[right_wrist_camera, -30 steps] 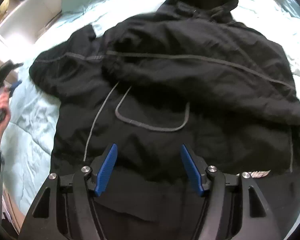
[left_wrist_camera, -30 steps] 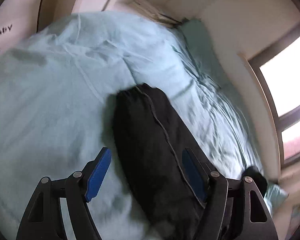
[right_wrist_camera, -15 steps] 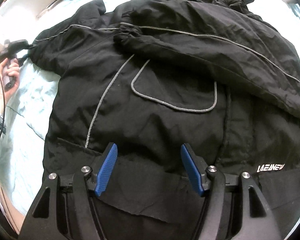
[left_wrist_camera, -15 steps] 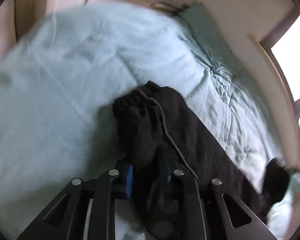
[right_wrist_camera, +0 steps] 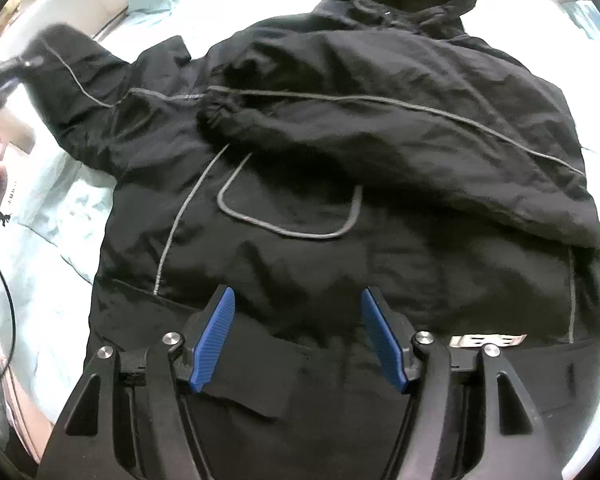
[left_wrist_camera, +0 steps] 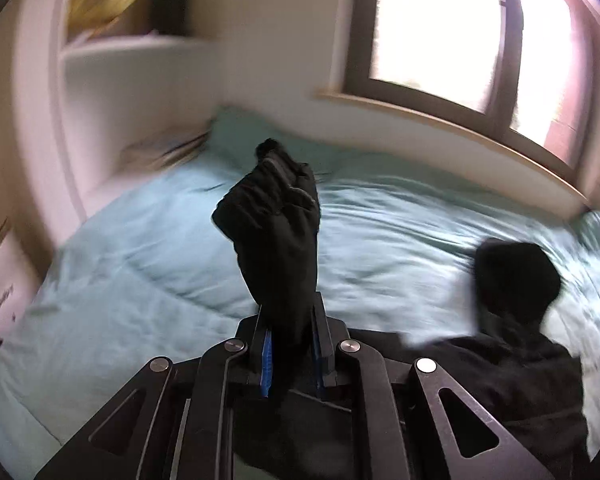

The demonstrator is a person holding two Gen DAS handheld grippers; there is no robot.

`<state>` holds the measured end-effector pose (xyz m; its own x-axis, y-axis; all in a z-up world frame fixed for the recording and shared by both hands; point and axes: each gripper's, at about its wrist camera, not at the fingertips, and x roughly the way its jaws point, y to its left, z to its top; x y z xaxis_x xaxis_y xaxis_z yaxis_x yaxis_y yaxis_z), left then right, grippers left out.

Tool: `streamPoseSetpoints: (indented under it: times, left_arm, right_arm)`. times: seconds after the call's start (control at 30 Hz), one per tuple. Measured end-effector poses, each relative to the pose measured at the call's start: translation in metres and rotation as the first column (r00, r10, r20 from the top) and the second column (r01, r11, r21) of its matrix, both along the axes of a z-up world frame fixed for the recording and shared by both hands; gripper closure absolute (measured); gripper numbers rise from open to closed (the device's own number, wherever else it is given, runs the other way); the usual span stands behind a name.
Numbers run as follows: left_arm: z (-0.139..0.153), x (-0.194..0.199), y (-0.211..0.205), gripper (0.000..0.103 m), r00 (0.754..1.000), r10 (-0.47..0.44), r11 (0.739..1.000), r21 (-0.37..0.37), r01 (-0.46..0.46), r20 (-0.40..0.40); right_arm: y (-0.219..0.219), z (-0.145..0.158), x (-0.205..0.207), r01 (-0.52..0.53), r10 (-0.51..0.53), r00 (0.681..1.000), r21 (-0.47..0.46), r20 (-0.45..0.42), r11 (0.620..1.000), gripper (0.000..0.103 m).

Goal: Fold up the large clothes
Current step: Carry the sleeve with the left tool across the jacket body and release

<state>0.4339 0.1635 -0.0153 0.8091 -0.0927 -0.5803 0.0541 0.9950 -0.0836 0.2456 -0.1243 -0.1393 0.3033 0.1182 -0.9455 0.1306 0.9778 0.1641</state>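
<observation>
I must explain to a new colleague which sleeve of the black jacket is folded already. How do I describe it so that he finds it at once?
Start from the pale green bed, where the black jacket lies spread out. The folded sleeve lies across the jacket's chest, its gathered cuff near the middle. The other sleeve is off the bed, gripped in the left tool.

White lettering on the black jacket (right_wrist_camera: 380, 200) hem is unreadable.
</observation>
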Motion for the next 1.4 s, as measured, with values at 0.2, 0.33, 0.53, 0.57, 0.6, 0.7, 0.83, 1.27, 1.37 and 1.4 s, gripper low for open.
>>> streamPoseSetpoints:
  times: [0.2,0.33,0.53,0.57,0.6,0.7,0.83,1.27,1.37,1.4]
  left_arm:
    - [0.009,-0.041,-0.129,0.088,0.984,-0.177,0.983,0.062,0.175,0.028]
    - [-0.006,-0.066,-0.210,0.088,0.947,-0.321,0.944,0.084,0.320,-0.003]
    - [-0.062,-0.097,-0.323,0.088,0.889,-0.448,0.872,0.173,0.458,-0.091]
    - [-0.072,-0.100,-0.335,0.088,0.877,-0.467,0.862,0.165,0.480,-0.111]
    - [-0.083,-0.102,-0.347,0.087,0.864,-0.485,0.851,0.153,0.502,-0.136]
    - [-0.111,-0.110,-0.371,0.084,0.819,-0.532,0.825,0.087,0.559,-0.214]
    - [-0.150,-0.112,-0.395,0.071,0.704,-0.629,0.767,-0.115,0.631,-0.330]
    - [-0.107,-0.101,-0.276,0.041,0.705,-0.649,0.728,-0.504,0.465,-0.287]
    - [-0.093,-0.104,-0.237,0.041,0.766,-0.574,0.789,-0.444,0.424,-0.289]
    - [-0.091,-0.104,-0.224,0.041,0.783,-0.549,0.808,-0.422,0.410,-0.291]
  right_arm:
    - [-0.052,0.017,-0.021,0.023,-0.023,0.999,-0.004,0.023,1.000,0.034]
    - [-0.088,0.028,-0.040,0.052,-0.051,0.998,-0.035,0.043,0.998,0.034]
    - [-0.138,0.029,-0.067,0.118,-0.116,0.992,-0.060,0.042,0.991,0.034]
    - [-0.144,0.027,-0.071,0.128,-0.125,0.991,-0.064,0.038,0.990,0.034]
    - [-0.152,0.025,-0.075,0.139,-0.137,0.990,-0.067,0.030,0.988,0.034]
    - [-0.165,0.021,-0.083,0.156,-0.155,0.988,-0.084,0.022,0.984,0.034]
    - [-0.182,0.018,-0.087,0.179,-0.177,0.984,-0.110,0.024,0.978,0.034]
    - [-0.215,0.044,-0.021,0.168,-0.170,0.976,0.027,0.138,0.985,0.034]
    - [-0.215,0.035,0.013,0.152,-0.163,0.976,0.079,0.143,0.985,0.034]
    - [-0.216,0.029,0.025,0.150,-0.162,0.977,0.094,0.135,0.984,0.034]
